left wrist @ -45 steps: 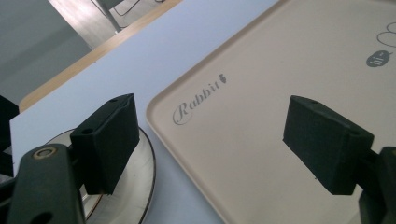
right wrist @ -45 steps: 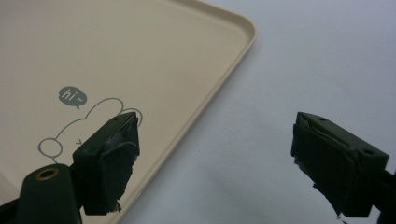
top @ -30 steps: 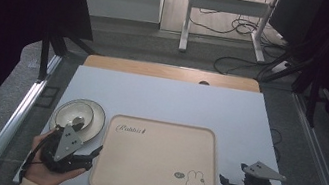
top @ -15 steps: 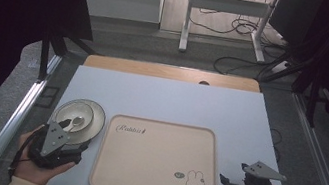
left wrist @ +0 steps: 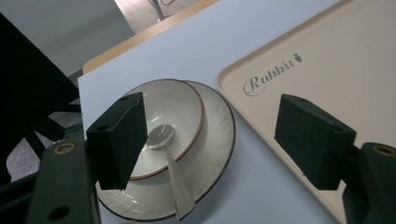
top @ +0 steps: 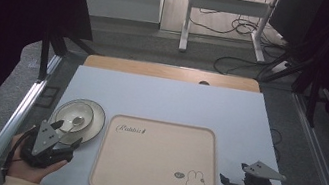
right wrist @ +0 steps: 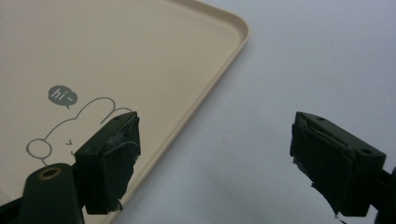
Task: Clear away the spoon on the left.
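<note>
Closing gently, the left gripper (left wrist: 210, 140), jaws apart and narrowing with nothing gripped, should straddle the metal spoon's (left wrist: 170, 163) handle above the white ribbed plate (left wrist: 212, 154).

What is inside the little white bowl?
A shiny spoon lies in the bowl, its handle sticking out over the rim. The bowl sits on a plate, hiding the plate's middle.

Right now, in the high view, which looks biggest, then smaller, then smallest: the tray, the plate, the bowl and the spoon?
1. Beige rabbit tray, by far the largest.
2. Ribbed white plate.
3. White bowl, sitting on the plate.
4. Spoon, lying in the bowl, the smallest.
</note>
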`<action>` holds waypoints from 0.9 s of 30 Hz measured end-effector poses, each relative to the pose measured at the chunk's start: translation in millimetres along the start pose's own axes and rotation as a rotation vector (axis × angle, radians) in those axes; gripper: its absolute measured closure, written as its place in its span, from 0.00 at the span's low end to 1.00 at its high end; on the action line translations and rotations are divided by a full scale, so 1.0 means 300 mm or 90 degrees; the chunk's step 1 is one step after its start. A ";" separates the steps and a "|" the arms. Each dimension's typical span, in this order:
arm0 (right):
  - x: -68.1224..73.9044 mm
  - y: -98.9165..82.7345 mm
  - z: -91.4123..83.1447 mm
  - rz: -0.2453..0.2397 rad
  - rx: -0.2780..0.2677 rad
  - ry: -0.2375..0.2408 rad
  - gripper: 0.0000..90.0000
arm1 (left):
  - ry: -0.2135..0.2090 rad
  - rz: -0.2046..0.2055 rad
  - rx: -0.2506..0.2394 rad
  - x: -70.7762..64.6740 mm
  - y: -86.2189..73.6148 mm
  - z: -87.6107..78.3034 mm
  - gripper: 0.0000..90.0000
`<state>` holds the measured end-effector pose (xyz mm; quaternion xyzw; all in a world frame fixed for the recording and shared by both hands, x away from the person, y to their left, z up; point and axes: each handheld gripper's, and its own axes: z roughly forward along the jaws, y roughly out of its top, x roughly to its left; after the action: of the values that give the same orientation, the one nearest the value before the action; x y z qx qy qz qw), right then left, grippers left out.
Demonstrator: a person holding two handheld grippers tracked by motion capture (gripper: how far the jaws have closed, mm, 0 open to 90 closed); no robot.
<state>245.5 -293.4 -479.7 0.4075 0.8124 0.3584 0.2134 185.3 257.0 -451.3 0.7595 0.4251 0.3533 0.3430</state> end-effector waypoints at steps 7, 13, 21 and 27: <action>0.002 -0.003 0.003 -0.008 0.006 -0.003 0.19 | -0.007 0.011 0.007 0.021 -0.038 0.003 0.34; 0.000 -0.005 0.004 -0.007 0.014 -0.007 0.20 | -0.007 0.012 0.018 0.026 -0.056 0.008 0.36; 0.001 -0.007 0.003 -0.010 0.009 -0.011 0.21 | -0.012 -0.009 0.027 0.056 -0.096 0.009 0.48; 0.002 -0.007 0.002 -0.011 0.008 -0.012 0.21 | -0.018 -0.012 0.030 0.064 -0.107 0.011 0.55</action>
<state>244.6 -293.5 -481.6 0.4047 0.8162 0.3478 0.2216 182.4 286.3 -474.7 0.7682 0.4357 0.3294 0.3340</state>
